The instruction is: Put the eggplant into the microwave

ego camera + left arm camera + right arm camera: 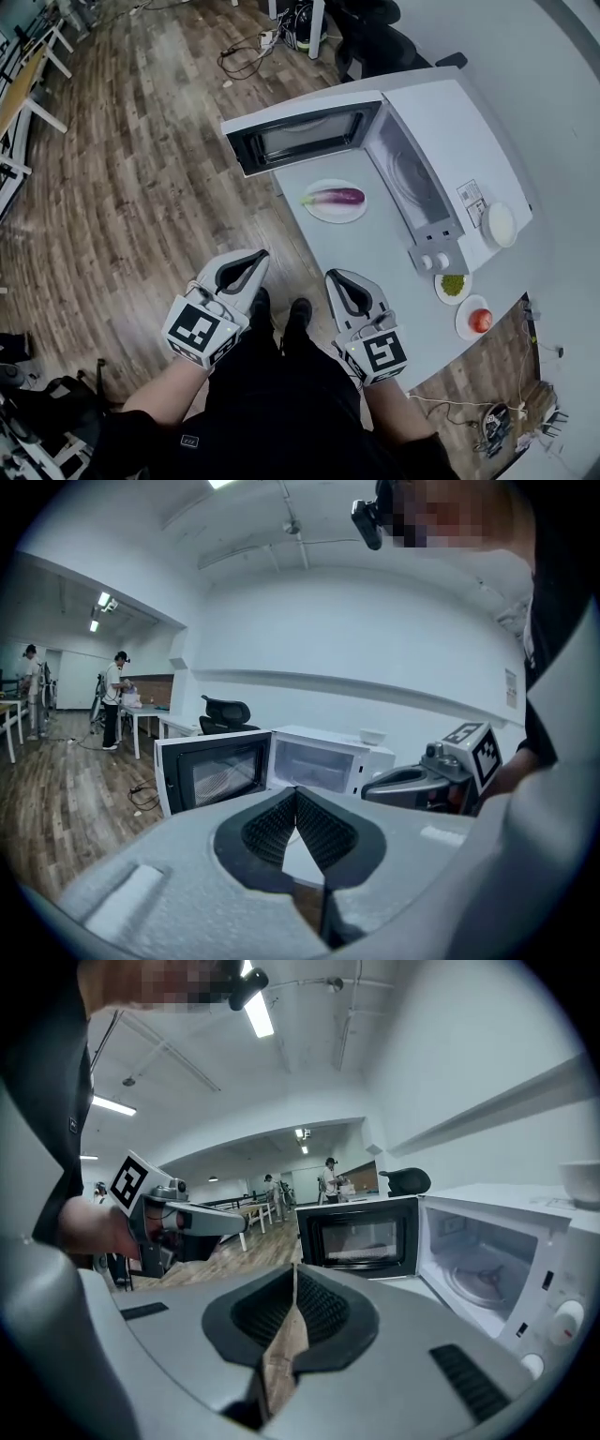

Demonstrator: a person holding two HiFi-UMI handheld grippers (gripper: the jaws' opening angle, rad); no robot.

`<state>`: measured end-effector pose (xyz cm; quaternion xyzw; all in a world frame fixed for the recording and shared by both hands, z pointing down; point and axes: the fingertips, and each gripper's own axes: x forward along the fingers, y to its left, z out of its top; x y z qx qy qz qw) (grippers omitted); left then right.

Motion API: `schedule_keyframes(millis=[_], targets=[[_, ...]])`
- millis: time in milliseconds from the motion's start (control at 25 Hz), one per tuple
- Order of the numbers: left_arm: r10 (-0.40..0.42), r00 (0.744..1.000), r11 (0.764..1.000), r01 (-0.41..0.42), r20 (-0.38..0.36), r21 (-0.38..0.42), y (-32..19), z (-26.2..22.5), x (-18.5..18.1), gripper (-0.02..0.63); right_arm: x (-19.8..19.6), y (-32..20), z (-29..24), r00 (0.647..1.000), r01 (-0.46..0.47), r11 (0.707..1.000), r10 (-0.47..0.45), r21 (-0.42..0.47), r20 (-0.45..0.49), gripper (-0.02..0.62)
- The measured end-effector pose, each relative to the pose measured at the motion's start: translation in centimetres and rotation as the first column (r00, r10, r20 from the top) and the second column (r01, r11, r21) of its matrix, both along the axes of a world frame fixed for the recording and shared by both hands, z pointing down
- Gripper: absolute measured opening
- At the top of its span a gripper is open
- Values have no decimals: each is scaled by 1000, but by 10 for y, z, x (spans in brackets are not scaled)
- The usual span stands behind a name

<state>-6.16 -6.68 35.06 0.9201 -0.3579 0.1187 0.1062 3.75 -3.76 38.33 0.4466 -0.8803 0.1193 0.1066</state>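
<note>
So far nothing is done: the eggplant (337, 196) lies on its plate (316, 210) just before the open microwave (441, 122); your left tool (255, 258) and right tool (336, 278) hang closed and empty, well short of it.

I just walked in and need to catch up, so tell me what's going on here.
A person stands at the table with a gripper in each hand. The left gripper and the right gripper are both shut and empty, held close to the body and touching nothing on the table. The eggplant lies on a white plate in front of the microwave, whose door stands wide open. The eggplant has not been picked up yet.
</note>
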Motion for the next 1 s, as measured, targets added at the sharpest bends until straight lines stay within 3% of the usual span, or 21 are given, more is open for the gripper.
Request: schedule_keyframes(millis=[120,440,720,1000], targets=[[22,1000,1000,-22,20,-18,-13,20,-4,9,-2,-14,21,998,-12,1000,11,-21,-62,18],[51,998,996,-49,23,-78,-44,73,0,9,5,-45,74,996,-50,998,47,-33,-82,18],[114,990,989,-104,86,-108,-61,117,15,9,11,-70,111,986,-73,996,65,-50,-151,20],[163,982,979,-149,96,-143,-76,151,30,9,23,-88,155,936,-45,998,27,-44,-350,21]])
